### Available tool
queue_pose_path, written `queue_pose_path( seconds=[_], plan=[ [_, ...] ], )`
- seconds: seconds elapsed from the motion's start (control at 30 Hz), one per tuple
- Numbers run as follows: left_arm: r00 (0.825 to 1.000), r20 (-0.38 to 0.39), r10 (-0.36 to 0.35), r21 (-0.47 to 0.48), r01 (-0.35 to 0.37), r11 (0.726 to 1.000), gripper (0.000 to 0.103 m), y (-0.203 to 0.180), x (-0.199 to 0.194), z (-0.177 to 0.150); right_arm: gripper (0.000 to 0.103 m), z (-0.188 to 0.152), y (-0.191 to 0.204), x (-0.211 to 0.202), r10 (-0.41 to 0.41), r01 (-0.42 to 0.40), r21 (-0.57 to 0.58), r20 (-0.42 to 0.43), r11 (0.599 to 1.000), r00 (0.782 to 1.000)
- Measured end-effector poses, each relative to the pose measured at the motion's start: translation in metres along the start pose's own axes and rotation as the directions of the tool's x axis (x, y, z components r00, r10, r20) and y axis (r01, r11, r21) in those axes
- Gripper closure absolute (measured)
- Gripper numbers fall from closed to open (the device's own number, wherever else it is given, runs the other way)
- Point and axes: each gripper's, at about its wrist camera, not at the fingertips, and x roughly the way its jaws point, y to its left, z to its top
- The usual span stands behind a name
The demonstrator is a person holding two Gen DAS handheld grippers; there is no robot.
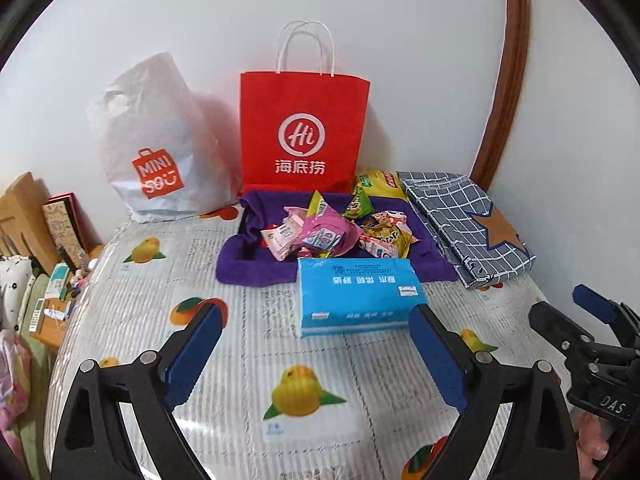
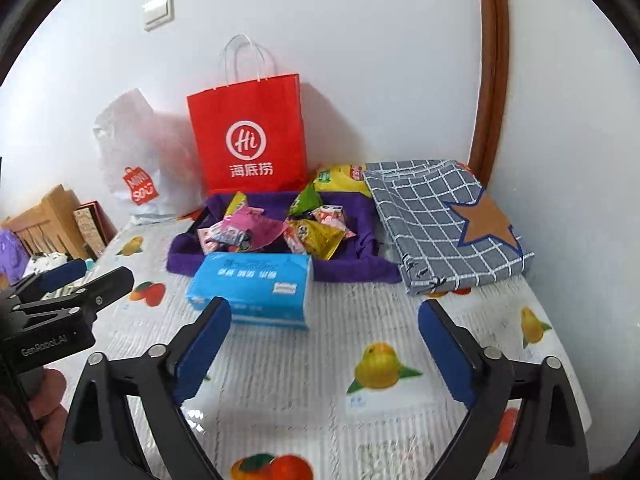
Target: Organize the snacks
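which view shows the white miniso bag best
The left wrist view: the white miniso bag is large, sharp and its logo faces the camera. In the right wrist view the same bag sits farther left, smaller, blurrier, its logo turned at an angle.

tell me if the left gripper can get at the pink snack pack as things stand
Probably, but not straight in. The left gripper is open and empty, yet the blue tissue pack lies between it and the pink snack pack on the purple cloth; coming over the top looks free.

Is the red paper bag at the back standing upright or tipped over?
Upright. The red paper bag stands on its base against the wall, white handles pointing straight up, directly behind the purple cloth.
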Motion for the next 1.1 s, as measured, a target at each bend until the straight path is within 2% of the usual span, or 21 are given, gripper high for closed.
queue_pose_path(
  seconds=[0.33,1.1],
  plan=[
    [1.0,0.03,0.011,-0.008,-0.01,1.0,0.008,0.004,-0.03,-0.011,0.002,-0.01,0.013,-0.03,-0.007,0.007,-0.018,0.037,1.0,0.999],
    [0.999,0.041,0.024,0.012,-0.025,1.0,0.008,-0.005,-0.041,-0.014,0.002,-0.014,0.01,-0.042,-0.03,0.031,-0.008,0.048,0.999,0.998]
  ],
)
